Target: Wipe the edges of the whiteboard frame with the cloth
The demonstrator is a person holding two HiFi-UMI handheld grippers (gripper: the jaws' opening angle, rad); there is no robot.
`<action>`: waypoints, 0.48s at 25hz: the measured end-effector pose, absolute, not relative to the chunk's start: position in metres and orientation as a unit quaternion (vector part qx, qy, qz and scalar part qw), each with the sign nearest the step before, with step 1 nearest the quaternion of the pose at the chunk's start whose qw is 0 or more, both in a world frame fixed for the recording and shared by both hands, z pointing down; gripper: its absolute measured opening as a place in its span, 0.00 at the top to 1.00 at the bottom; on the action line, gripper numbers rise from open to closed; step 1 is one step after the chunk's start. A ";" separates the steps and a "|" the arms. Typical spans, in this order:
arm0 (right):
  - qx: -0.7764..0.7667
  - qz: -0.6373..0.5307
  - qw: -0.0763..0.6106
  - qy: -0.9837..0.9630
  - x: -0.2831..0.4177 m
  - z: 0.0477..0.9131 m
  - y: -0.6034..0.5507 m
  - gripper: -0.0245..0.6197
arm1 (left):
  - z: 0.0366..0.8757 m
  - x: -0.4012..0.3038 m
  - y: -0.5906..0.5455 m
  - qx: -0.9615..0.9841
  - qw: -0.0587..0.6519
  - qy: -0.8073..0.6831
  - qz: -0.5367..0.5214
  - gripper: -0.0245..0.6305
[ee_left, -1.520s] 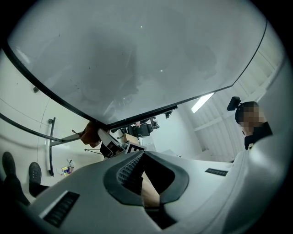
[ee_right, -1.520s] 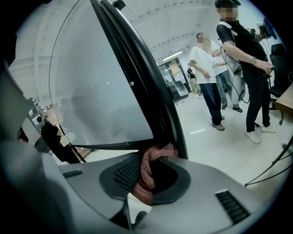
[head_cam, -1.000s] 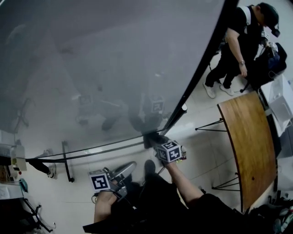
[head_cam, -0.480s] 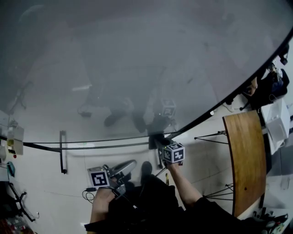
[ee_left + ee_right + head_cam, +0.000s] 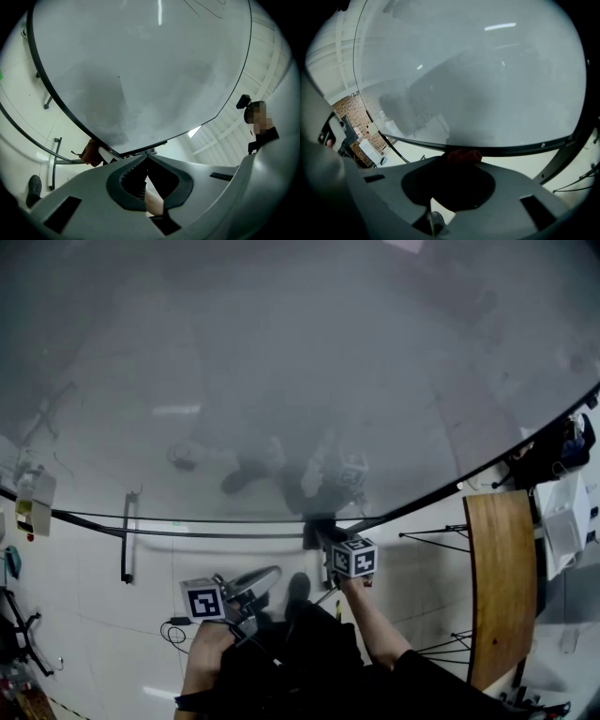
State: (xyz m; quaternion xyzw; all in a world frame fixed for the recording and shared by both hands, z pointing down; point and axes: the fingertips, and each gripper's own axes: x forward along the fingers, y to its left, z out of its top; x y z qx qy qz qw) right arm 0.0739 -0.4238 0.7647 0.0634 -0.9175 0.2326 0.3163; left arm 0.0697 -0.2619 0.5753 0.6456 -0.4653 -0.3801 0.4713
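Head view looks steeply down at a large grey whiteboard (image 5: pixel 281 381) that fills the upper scene, with its dark frame (image 5: pixel 511 149) curving along the near edge. At far left, a black stand leg (image 5: pixel 125 540) rests on the pale floor. Right of it, near the person's body, the left gripper (image 5: pixel 148 153) is held low and apart from the board; its jaws are closed together with nothing between them. Further right, the right gripper (image 5: pixel 462 161) reaches up to the bottom of the frame. Its jaws are clamped on a reddish-brown cloth (image 5: pixel 463 156), which is pressed against that lower frame edge. At far right stands a wooden table (image 5: pixel 497 587), well apart from the board.
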 end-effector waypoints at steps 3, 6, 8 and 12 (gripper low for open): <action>0.057 0.231 0.324 -0.916 0.062 0.764 -0.408 0.86 | 0.579 0.058 -0.246 0.640 0.468 -0.470 -0.387 0.98; 0.052 0.227 0.328 -0.915 0.053 0.761 -0.397 0.86 | 0.582 0.050 -0.233 0.635 0.465 -0.476 -0.392 0.98; 0.050 0.230 0.330 -0.914 0.046 0.759 -0.389 0.86 | 0.582 0.045 -0.225 0.634 0.462 -0.477 -0.396 0.98; 0.048 0.234 0.332 -0.913 0.032 0.759 -0.373 0.86 | 0.582 0.033 -0.206 0.634 0.455 -0.479 -0.402 0.98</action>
